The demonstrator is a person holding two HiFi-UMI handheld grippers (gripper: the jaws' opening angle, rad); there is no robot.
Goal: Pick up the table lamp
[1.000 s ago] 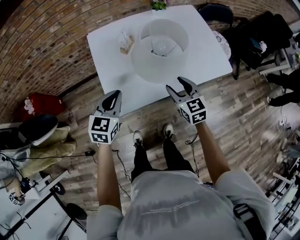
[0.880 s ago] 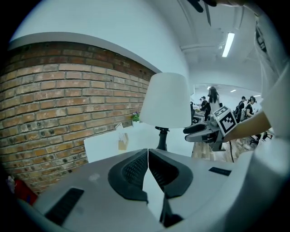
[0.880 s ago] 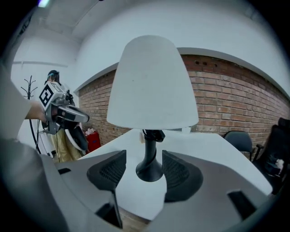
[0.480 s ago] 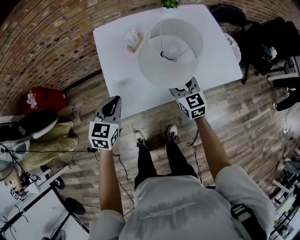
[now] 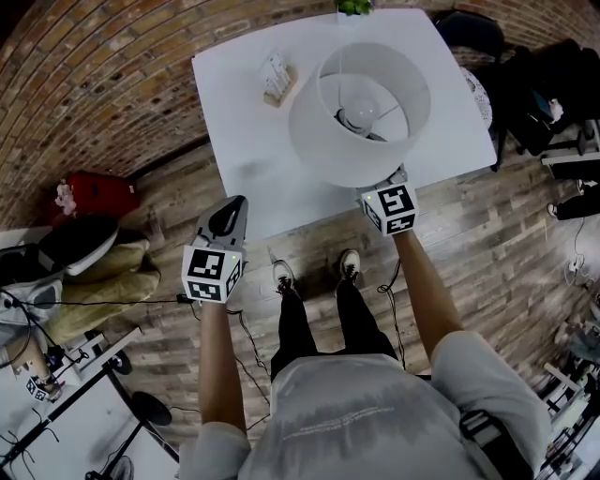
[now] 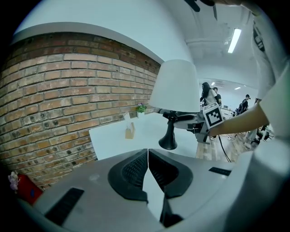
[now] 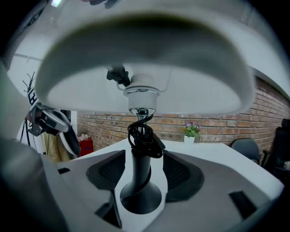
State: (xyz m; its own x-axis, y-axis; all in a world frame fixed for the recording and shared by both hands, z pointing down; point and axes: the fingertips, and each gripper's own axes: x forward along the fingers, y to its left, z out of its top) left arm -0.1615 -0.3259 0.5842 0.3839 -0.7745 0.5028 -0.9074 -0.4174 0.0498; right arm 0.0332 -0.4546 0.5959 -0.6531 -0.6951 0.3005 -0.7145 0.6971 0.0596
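Note:
The table lamp has a wide white shade [image 5: 319,141] and a black stem and flared base [image 7: 139,190], with a cord wound round the stem. It stands near the front edge of the white table [image 5: 244,141]. My right gripper [image 7: 144,174] reaches under the shade, open, one jaw on each side of the stem with a small gap at each pad. In the head view only its marker cube [image 5: 392,208] shows. The left gripper view shows the lamp [image 6: 174,88] with that gripper at its stem. My left gripper [image 5: 228,211] hangs shut and empty off the table's front left.
A small wooden holder [image 5: 276,77] stands at the table's back left, a potted plant [image 5: 354,7] at its far edge. A dark chair [image 5: 469,28] is at the right, a red bag [image 5: 89,199] on the wood floor by the brick wall.
My right gripper has moved forward from in front of the table to under the shade, and its jaws now straddle the lamp stem. The left gripper has barely moved.

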